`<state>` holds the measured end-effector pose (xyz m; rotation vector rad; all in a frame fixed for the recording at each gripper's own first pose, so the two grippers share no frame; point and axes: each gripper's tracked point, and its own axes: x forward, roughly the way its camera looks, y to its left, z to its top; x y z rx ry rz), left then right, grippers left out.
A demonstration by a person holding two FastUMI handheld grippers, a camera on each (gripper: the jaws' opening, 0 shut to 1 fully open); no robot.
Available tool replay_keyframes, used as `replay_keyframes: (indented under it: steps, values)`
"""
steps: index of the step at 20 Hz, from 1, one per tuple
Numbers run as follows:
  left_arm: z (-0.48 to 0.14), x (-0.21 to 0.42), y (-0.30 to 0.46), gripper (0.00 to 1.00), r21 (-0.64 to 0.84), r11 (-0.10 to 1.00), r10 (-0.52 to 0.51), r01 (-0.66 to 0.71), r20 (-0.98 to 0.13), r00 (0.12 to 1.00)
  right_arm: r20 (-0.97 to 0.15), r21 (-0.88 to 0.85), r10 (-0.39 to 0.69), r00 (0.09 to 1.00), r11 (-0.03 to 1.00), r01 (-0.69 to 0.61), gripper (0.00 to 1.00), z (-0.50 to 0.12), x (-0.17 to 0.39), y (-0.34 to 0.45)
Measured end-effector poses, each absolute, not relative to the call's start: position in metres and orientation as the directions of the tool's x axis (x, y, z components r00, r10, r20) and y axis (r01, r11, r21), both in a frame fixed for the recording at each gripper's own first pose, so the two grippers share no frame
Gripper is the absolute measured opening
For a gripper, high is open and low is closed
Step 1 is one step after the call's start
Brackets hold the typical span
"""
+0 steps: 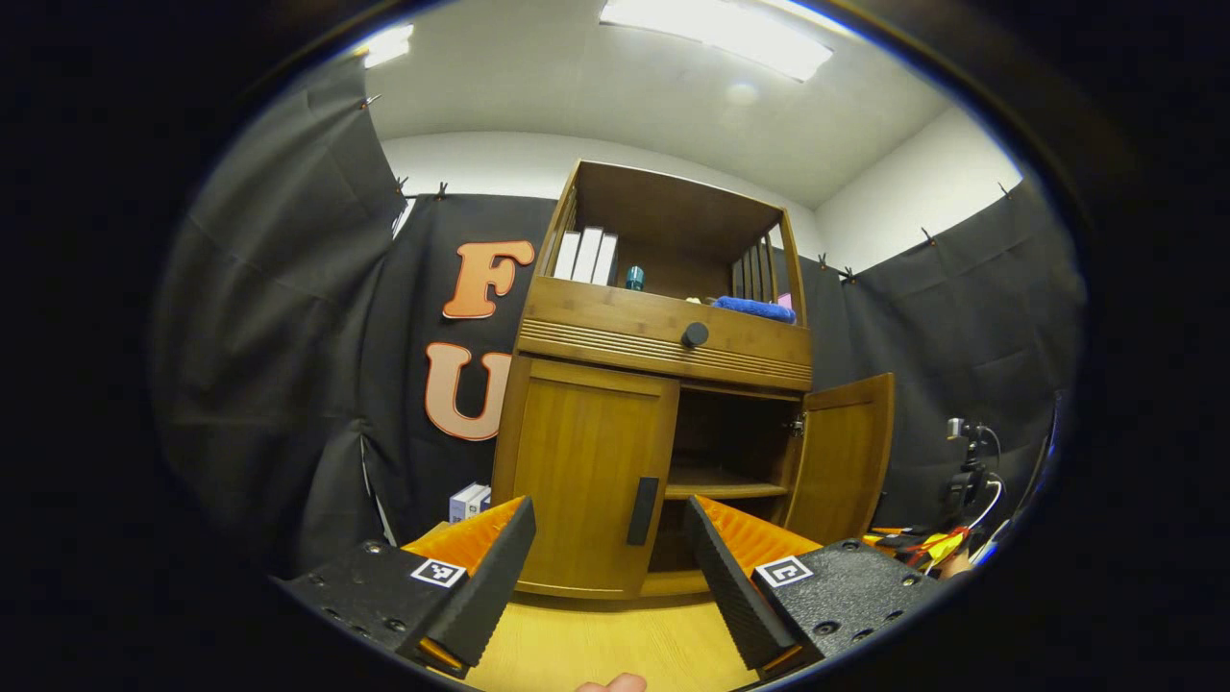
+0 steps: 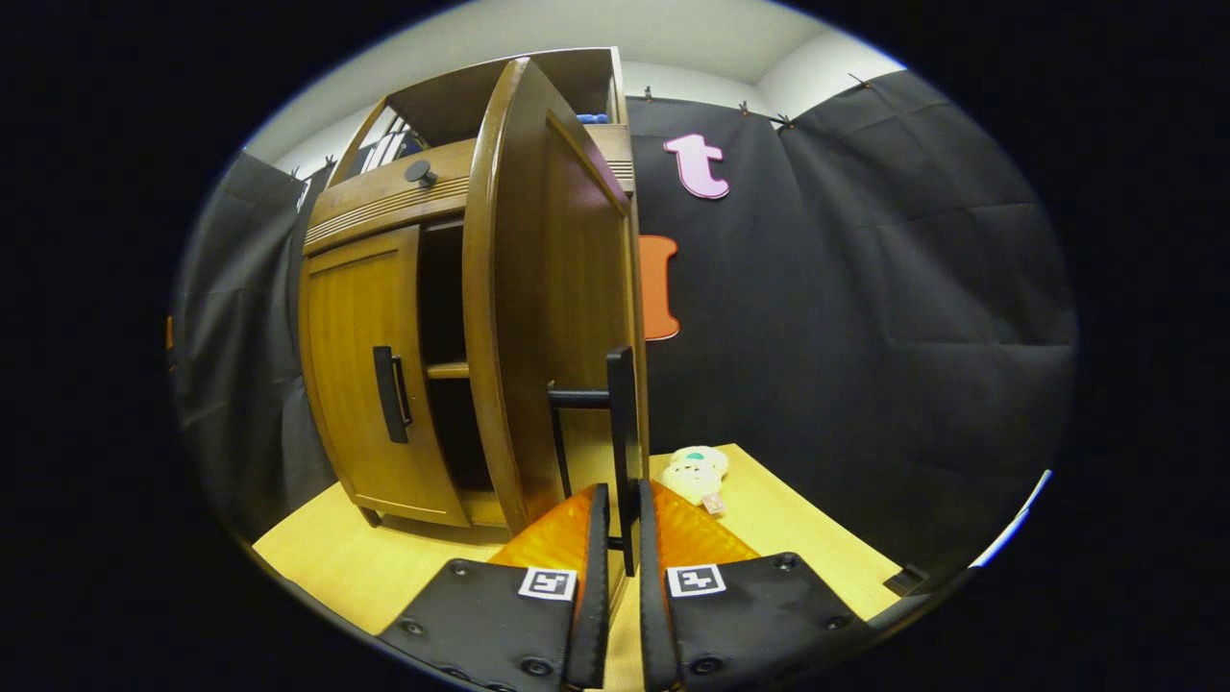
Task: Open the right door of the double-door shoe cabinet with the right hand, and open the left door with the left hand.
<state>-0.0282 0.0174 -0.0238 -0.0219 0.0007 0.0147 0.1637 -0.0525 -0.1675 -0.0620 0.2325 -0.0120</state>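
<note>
Right door (image 2: 538, 288) ajar | R gripper (image 2: 623, 538) clamps its handle (image 2: 623, 442) | L gripper (image 1: 610, 567) wide, left door (image 1: 586, 471) closed

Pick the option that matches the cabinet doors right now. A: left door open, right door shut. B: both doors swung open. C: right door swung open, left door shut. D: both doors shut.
C: the right door stands swung out with the right tool closed on its handle, while the left door sits flush and the left tool is open in front of it.
</note>
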Motion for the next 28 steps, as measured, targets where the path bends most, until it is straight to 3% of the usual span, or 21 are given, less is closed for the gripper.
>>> replay_keyframes:
  steps: [1, 2, 8, 23, 24, 27, 28]
  values:
    - [-0.025, -0.028, 0.02, 0.91, -0.023, 1.0, 0.02, -0.02, -0.002, 1.0, -0.229, -0.073, -0.045, 0.972, 0.997, 0.029, 0.27, -0.167, 0.162, -0.064]
    - [-0.025, -0.028, 0.022, 0.94, -0.025, 0.999, 0.024, -0.024, -0.002, 1.0, -0.227, -0.075, -0.062, 0.972, 0.996, 0.046, 0.15, -0.167, 0.16, -0.075]
    - [-0.029, -0.024, 0.029, 0.94, -0.036, 0.999, 0.034, -0.034, -0.003, 0.999, -0.232, -0.06, -0.074, 0.97, 0.996, 0.062, 0.15, -0.163, 0.157, -0.102]
    - [-0.035, -0.025, 0.036, 0.94, -0.042, 0.998, 0.053, -0.053, -0.019, 0.998, -0.271, -0.013, 0.073, 0.96, 0.997, -0.08, 0.17, -0.161, 0.169, -0.151]
    - [-0.035, -0.025, 0.034, 0.94, -0.046, 0.998, 0.048, -0.049, -0.019, 0.999, -0.28, -0.01, 0.069, 0.957, 0.997, -0.075, 0.22, -0.162, 0.169, -0.154]
    - [-0.036, -0.026, 0.033, 0.94, -0.044, 0.998, 0.044, -0.045, -0.02, 0.999, -0.307, -0.067, 0.035, 0.951, 0.996, -0.058, 0.23, -0.173, 0.159, -0.153]
    - [-0.036, -0.026, 0.033, 0.94, -0.04, 0.998, 0.045, -0.046, -0.022, 0.999, -0.323, -0.112, 0.005, 0.947, 0.993, -0.043, 0.17, -0.179, 0.155, -0.156]
